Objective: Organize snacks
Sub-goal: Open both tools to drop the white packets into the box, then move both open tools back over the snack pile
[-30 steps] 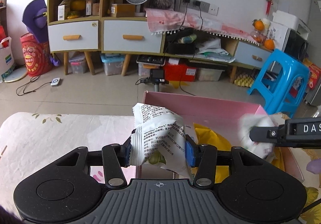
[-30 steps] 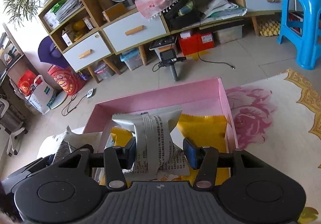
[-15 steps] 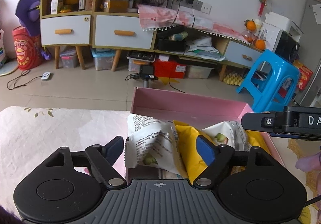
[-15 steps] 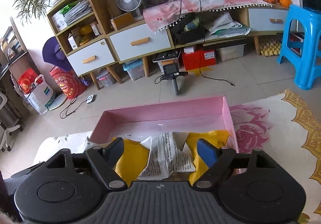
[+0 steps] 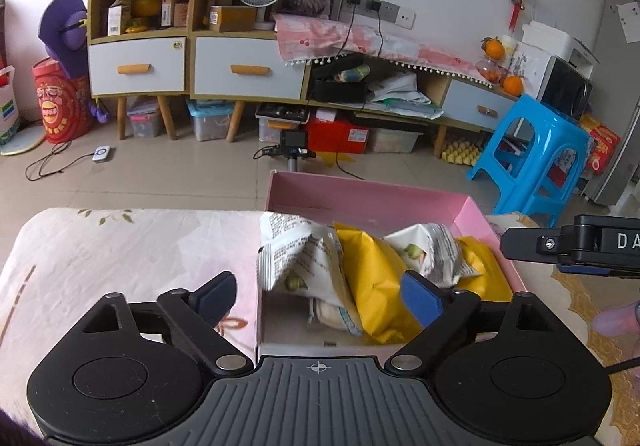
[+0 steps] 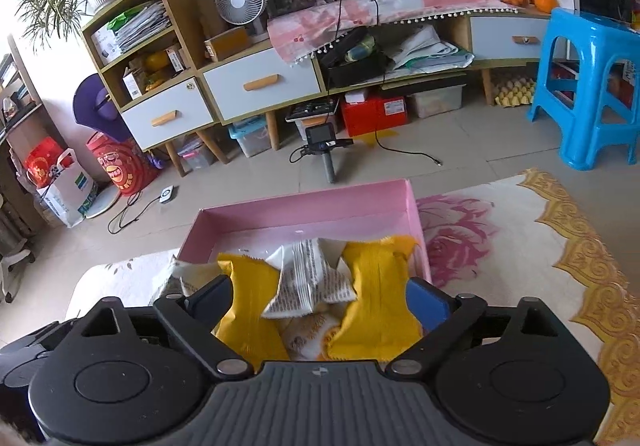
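Note:
A pink box (image 5: 372, 194) stands on the floral tablecloth and holds several snack packets. In the left wrist view a white printed packet (image 5: 296, 258) leans at the box's left wall beside a yellow packet (image 5: 372, 278) and a second white packet (image 5: 432, 250). My left gripper (image 5: 318, 296) is open and empty above the box's near left corner. In the right wrist view the pink box (image 6: 304, 210) holds two yellow packets (image 6: 376, 302) with a white packet (image 6: 312, 278) between them. My right gripper (image 6: 320, 298) is open and empty over them; it also shows in the left wrist view (image 5: 580, 250).
The tablecloth (image 5: 120, 254) spreads left of the box and the patterned part (image 6: 520, 246) to its right. Beyond the table edge are tiled floor, a low cabinet (image 5: 240, 66), a blue stool (image 5: 532, 158) and a small camera stand (image 6: 326, 150).
Both grippers opened and let go of their white packets, which now lie in the pink box. Both grippers drew back a little toward the near side.

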`<state>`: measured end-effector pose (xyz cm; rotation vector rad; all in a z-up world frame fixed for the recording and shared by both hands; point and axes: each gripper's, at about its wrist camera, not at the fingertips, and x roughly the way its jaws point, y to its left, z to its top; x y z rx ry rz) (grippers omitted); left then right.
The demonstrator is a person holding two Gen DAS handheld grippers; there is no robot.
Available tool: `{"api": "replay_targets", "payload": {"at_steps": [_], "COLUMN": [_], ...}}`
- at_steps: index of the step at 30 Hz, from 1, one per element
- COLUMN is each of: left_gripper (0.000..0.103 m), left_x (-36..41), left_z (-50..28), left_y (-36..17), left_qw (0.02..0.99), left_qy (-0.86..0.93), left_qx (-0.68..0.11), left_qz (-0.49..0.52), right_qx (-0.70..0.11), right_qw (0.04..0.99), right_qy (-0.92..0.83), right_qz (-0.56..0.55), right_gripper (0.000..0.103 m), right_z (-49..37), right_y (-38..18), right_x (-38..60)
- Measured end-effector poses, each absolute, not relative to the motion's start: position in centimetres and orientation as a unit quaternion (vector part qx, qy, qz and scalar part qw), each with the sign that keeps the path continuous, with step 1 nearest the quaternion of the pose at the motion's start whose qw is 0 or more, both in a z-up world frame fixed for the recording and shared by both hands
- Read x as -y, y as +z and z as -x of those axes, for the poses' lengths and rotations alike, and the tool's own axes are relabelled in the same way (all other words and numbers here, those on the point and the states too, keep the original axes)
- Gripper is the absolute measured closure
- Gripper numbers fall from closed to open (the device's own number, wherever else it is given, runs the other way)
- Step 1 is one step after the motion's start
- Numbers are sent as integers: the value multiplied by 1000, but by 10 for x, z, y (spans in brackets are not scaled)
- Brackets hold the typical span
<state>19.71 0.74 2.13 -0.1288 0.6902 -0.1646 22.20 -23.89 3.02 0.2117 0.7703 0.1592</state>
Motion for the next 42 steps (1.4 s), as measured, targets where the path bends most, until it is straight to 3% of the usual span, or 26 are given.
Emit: {"api": "replay_targets", "payload": {"at_steps": [21, 33, 42], "left_gripper": [4, 4, 4], "left_x": [-25, -33, -30], "left_z": [-119, -78, -70], "left_y": [29, -5, -15], "left_qw": [913, 921, 906], "left_qy": [-63, -92, -174], "left_qx": [-395, -380, -386], "left_qz": [81, 13, 27], "right_qx": [-362, -372, -367], "right_qw": [927, 924, 922], "right_qy": [83, 80, 115], "right_qz": [-49, -19, 39], "right_gripper": [8, 8, 8], "right_z": [-148, -116, -102], "right_y": [45, 10, -2], "right_x": [233, 237, 232]}}
